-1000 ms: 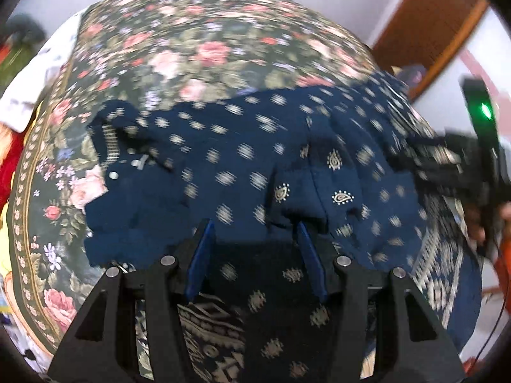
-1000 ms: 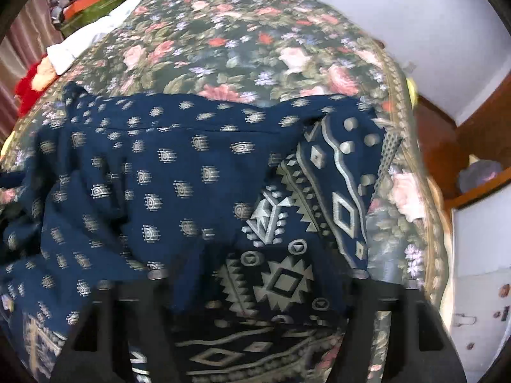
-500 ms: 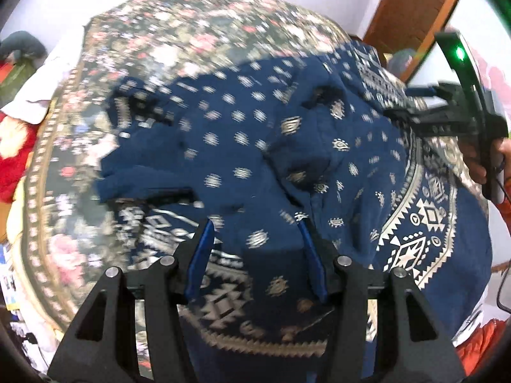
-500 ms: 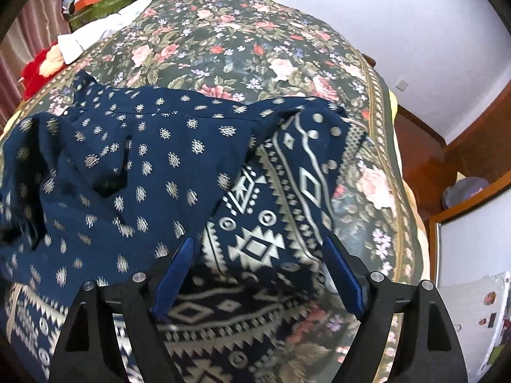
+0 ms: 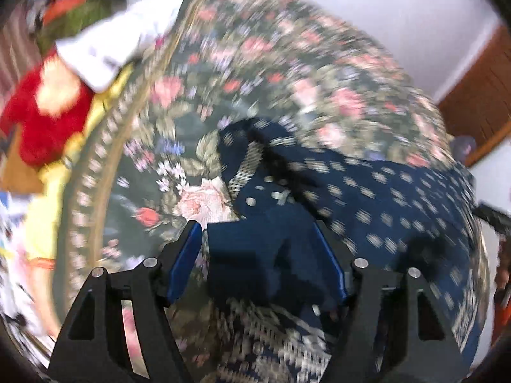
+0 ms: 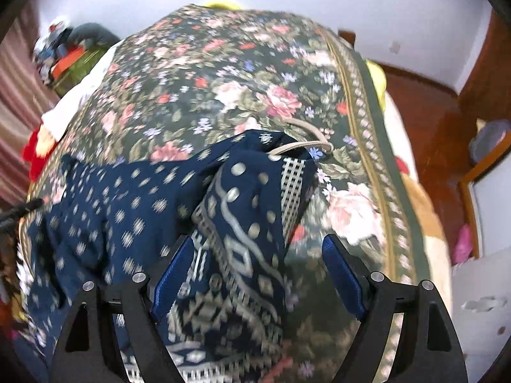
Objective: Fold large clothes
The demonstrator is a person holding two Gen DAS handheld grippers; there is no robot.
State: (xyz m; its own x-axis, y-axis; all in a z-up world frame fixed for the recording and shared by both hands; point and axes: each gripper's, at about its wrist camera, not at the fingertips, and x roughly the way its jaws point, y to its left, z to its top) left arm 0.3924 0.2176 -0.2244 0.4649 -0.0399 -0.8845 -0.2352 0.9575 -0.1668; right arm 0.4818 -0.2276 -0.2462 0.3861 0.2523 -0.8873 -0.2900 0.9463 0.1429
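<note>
Navy dotted cotton garment point(image 5: 383, 191) lying across the floral bedspread point(image 5: 255, 63)

Left gripper point(image 5: 258, 255) has just been opening, right gripper point(image 6: 258, 274) stands wide, cloth between each unpinched; loose folds may slump.

The bed point(image 6: 204, 73) is covered by a dark floral bedspread point(image 5: 287, 73) with a patterned border. A navy printed garment point(image 6: 134, 198) lies crumpled on it, toward 6 o'clock in both views. At 11 o'clock in the left view a white cloth point(image 5: 118, 41) lies at the bed's edge.
</note>
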